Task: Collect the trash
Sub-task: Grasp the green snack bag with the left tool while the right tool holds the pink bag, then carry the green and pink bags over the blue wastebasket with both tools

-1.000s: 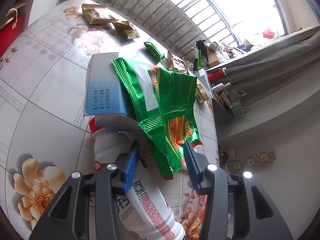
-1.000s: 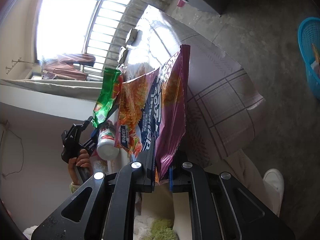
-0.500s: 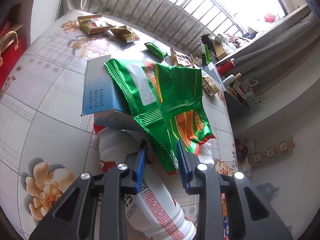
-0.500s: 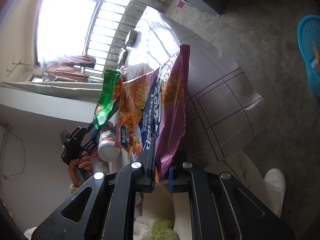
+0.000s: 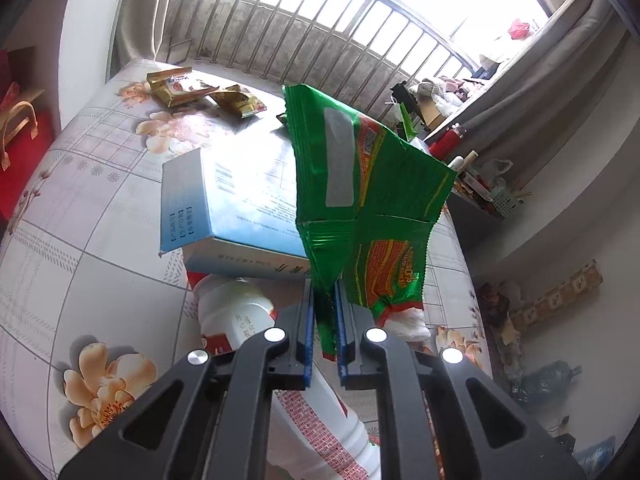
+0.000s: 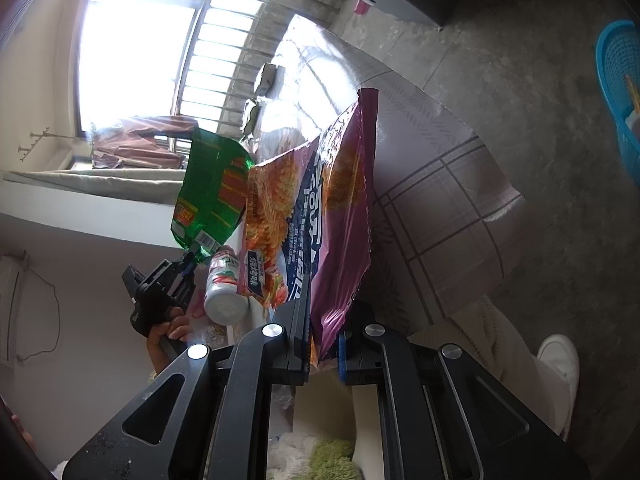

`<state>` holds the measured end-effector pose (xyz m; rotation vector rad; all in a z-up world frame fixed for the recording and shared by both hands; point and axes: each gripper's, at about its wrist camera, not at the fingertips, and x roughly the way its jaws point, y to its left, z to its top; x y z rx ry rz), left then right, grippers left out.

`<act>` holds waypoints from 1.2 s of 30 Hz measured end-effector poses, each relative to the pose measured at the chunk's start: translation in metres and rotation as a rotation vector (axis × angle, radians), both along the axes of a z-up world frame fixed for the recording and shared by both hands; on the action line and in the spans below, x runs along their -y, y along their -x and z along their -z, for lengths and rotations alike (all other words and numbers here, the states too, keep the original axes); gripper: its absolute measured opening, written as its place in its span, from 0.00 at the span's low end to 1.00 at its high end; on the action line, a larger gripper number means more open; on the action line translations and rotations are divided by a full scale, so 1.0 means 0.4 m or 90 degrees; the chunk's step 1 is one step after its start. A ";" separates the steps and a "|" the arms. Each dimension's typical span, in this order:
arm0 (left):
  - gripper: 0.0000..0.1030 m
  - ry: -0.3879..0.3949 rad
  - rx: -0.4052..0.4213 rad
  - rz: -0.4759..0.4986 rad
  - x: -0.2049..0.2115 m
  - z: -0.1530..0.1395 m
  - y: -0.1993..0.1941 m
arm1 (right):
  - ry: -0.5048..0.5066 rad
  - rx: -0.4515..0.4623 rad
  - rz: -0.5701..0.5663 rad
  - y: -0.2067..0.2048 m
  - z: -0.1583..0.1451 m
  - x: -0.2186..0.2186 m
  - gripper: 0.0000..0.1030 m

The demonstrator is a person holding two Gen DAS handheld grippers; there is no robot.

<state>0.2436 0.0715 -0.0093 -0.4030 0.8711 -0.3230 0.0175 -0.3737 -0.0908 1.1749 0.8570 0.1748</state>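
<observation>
Left gripper [image 5: 324,324] jaws closing on green wrapper [image 5: 360,184] corner, wrapper lifted at 12 o'clock over blue box [image 5: 224,208] on counter [image 5: 80,216]. Right gripper [image 6: 324,344] clamped on purple noodle bag [image 6: 340,216]. Both light, crinkly, probably slippery (edge grip best).

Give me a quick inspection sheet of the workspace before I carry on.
Surface: floral tablecloth over the table.
Job's things: green snack wrapper lifted off the blue-white box; purple noodle packet held up; gold wrappers at the far end.
Clutter: white bottle lying under the box.
Grippers: left tongs closing on the green wrapper's corner; right tongs shut on the noodle packet.
Cables: nothing seen.
Surroundings: barred window; blue basket on the floor.
</observation>
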 end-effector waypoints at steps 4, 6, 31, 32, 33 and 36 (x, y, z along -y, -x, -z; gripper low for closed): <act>0.06 0.033 0.024 0.018 0.009 -0.029 0.020 | -0.011 0.015 0.012 0.013 -0.006 0.004 0.08; 0.05 0.042 0.038 0.024 0.013 -0.046 0.032 | -0.014 0.024 0.017 0.021 -0.012 0.007 0.08; 0.01 0.177 0.144 0.254 0.280 -0.265 0.217 | -0.005 0.147 0.164 0.290 -0.119 0.138 0.06; 0.01 0.181 0.141 0.273 0.310 -0.265 0.226 | -0.004 0.146 0.178 0.312 -0.120 0.148 0.06; 0.01 0.185 0.136 0.292 0.341 -0.265 0.233 | -0.004 0.146 0.193 0.332 -0.119 0.160 0.06; 0.01 0.184 0.116 0.349 0.446 -0.261 0.257 | -0.001 0.151 0.238 0.401 -0.115 0.183 0.06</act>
